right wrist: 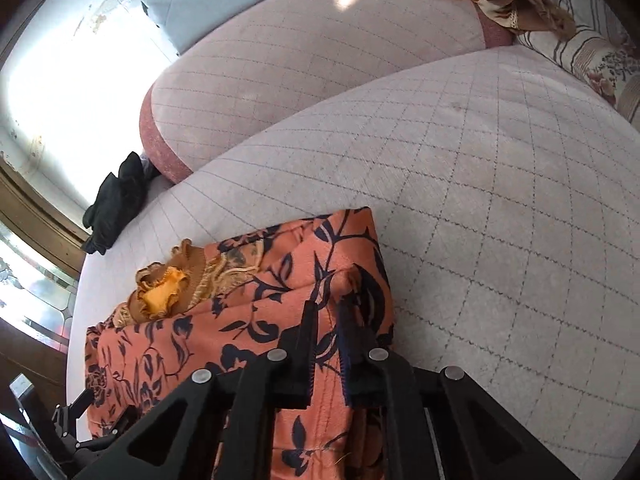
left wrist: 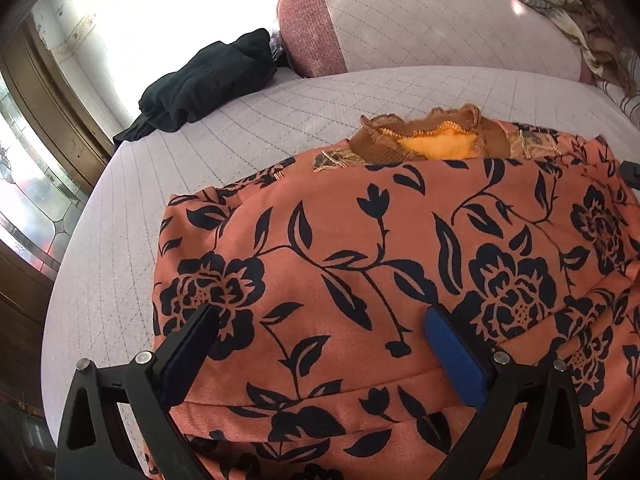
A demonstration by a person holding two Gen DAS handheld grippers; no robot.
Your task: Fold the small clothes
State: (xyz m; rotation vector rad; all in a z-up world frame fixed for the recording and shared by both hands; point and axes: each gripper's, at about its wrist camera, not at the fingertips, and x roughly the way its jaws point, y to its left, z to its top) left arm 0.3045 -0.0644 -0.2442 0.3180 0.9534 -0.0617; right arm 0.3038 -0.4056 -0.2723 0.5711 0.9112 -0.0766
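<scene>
Soft floral garment half-folded on the sofa seat, right gripper pinching its edge.

The salmon-orange cloth garment with a black flower print (left wrist: 360, 264) lies in loose layers on the pale quilted sofa seat (right wrist: 500, 168), near its front edge, a brown ruffled collar with an orange lining (left wrist: 432, 140) showing at the far side. It looks light, limp and a little slippery, so it will likely sag and slide unless taken by a hem or corner. The right gripper (right wrist: 326, 308) is clamped narrow on a raised fold at the garment's right edge. The left gripper (left wrist: 320, 316) stands wide over the cloth, holding nothing. A black bundled garment (left wrist: 208, 80) sits well apart by the armrest.
</scene>
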